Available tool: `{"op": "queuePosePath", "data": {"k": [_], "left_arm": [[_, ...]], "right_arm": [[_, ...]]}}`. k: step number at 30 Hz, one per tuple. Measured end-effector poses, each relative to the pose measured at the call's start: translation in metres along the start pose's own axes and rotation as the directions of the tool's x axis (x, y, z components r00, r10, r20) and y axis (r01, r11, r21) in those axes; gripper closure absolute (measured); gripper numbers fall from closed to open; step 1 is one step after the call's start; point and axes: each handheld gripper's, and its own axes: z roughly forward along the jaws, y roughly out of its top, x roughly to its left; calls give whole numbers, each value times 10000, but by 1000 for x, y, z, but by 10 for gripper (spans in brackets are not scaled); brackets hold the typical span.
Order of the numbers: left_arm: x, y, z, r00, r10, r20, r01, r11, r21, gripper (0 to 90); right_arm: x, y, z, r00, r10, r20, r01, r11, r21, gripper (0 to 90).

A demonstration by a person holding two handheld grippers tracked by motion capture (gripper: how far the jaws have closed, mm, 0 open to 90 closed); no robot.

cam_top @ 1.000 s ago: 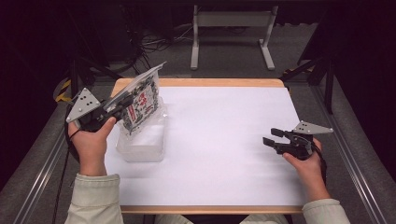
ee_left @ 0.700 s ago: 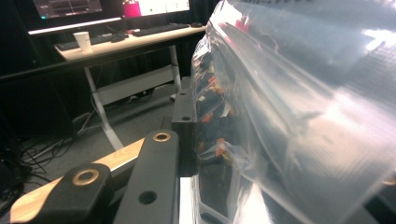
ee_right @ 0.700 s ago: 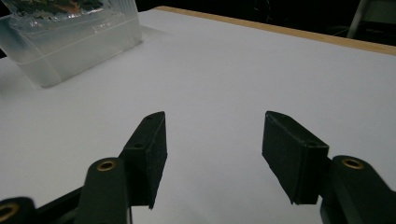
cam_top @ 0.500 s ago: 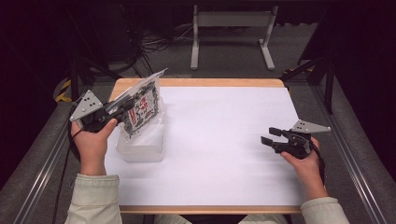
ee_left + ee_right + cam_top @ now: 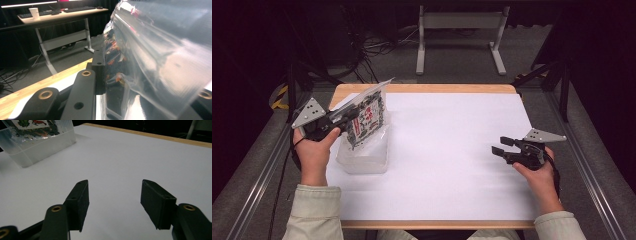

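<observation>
Printed bag [image 5: 367,116] upright on edge over clear tub [image 5: 364,152] — long axis front-to-back — pinched in left tool [image 5: 348,118]; right tool [image 5: 502,146] open.

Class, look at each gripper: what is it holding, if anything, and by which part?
The left gripper is shut on the plastic packet, gripping its left edge above the clear tub. The right gripper is open and holds nothing.

You are looking at no readable text: the printed insert inside the clear plastic bag [image 5: 367,117] is showing red, green and black graphics, but its lettering is staying too small and blurred to make out in either view.
</observation>
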Motion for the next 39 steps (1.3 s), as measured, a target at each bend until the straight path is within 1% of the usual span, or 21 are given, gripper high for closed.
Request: {"op": "queuePosePath", "data": {"k": [2, 3, 7, 11, 14, 15, 17, 26, 30, 32, 34, 35, 37, 39], "left_arm": [[2, -2, 0, 9999, -124, 30, 124, 9999, 14, 739], [2, -2, 0, 9999, -124, 30, 124, 9999, 14, 739], [4, -8, 5, 9995, -306, 91, 304, 9992, 265, 739], [6, -10, 5, 9992, -370, 141, 367, 9991, 224, 739], [7, -14, 8, 9987, -447, 230, 439, 9985, 341, 739], [8, -15, 9, 9982, -531, 295, 523, 9982, 292, 738], [9, -17, 9, 9978, -574, 335, 567, 9981, 230, 737], [16, -21, 5, 9955, -921, 225, 918, 9957, 125, 735], [19, -21, 5, 9954, -956, 84, 955, 9954, 22, 729], [20, -22, 4, 9945, -1032, -187, 1031, 9947, -21, 724], [22, -23, 3, 9924, -1160, -400, 1156, 9932, -138, 708], [23, -23, 3, 9915, -1212, -462, 1207, 9926, -135, 699], [24, -24, 3, 9892, -1281, -711, 1275, 9917, -132, 662], [25, -25, 3, 9874, -1359, -817, 1351, 9907, -148, 645]], "right_arm": [[0, 0, 0, 10000, 6, 0, -6, 10000, -3, 407], [0, 0, 0, 10000, 6, 0, -6, 10000, -3, 407], [0, 0, 0, 10000, -18, -2, 18, 10000, -2, 407], [0, 0, 0, 10000, -7, 15, 7, 10000, -5, 406], [0, 0, 1, 10000, 18, 12, -18, 10000, 15, 405], [0, 0, 1, 10000, 2, 16, -2, 10000, 42, 405], [1, 0, 2, 10000, 22, 12, -22, 10000, 48, 405], [1, 0, 1, 10000, 39, 14, -39, 10000, 28, 404], [0, 0, 1, 10000, 37, 13, -37, 10000, 33, 403], [0, 0, 1, 10000, 48, 14, -48, 10000, 25, 403], [0, -1, 1, 10000, 47, 14, -47, 10000, 7, 402], [0, -1, 0, 9999, 141, -10, -141, 9999, -20, 402], [0, 0, -1, 9999, 148, -40, -148, 9999, -86, 403], [0, 0, -2, 9998, 195, -50, -196, 9997, -141, 401]]}}
